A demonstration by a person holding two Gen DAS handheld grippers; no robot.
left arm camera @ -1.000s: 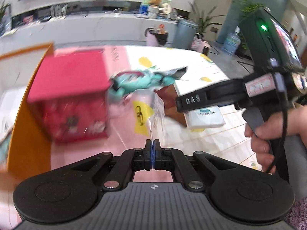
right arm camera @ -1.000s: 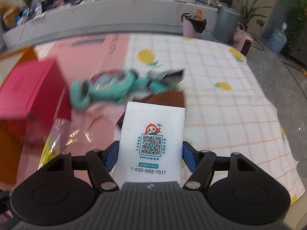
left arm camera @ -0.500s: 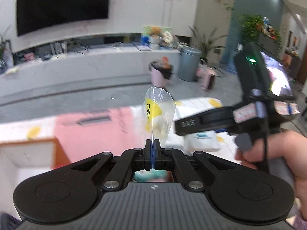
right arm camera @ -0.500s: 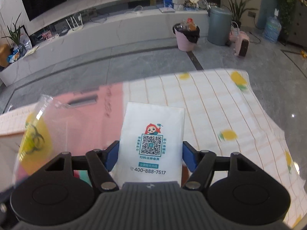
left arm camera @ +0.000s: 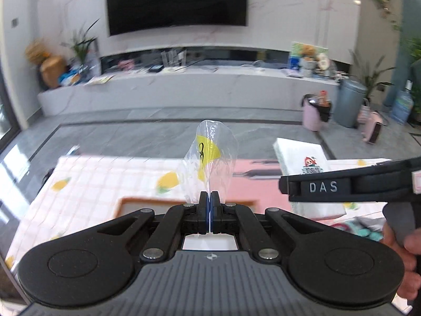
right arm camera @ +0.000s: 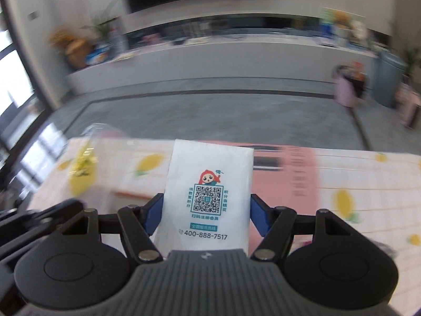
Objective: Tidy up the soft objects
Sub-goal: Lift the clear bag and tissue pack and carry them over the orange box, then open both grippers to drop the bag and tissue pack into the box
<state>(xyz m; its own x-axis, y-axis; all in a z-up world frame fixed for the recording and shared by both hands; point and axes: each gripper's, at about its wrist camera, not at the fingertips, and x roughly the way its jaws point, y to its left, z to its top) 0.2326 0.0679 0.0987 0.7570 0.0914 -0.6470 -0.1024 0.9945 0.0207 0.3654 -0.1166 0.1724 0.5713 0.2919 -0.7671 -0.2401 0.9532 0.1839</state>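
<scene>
My left gripper (left arm camera: 209, 200) is shut on the bottom edge of a clear plastic bag (left arm camera: 210, 158) with a yellow label, which stands up above the table. My right gripper (right arm camera: 206, 208) is shut on a white tissue pack (right arm camera: 208, 192) printed with a QR code, its blue pads pressing both sides. In the left wrist view the tissue pack (left arm camera: 300, 155) hangs at the right, behind one of the right gripper's fingers (left arm camera: 321, 187). The plastic bag (right arm camera: 81, 168) shows blurred at the left of the right wrist view. A teal soft toy (left arm camera: 368, 233) lies low at the right.
Below lies a table with a lemon-print cloth (left arm camera: 92, 184) and a pink sheet (left arm camera: 257, 184). An orange-rimmed box (left arm camera: 147, 202) with a white inside sits under the left gripper. A person's hand (left arm camera: 402, 250) holds the right gripper. Grey floor lies beyond the table's far edge.
Both grippers have risen and swung left, away from the red box and the teal toy. Each keeps its hold. The views now take in the far table edge and the room.
</scene>
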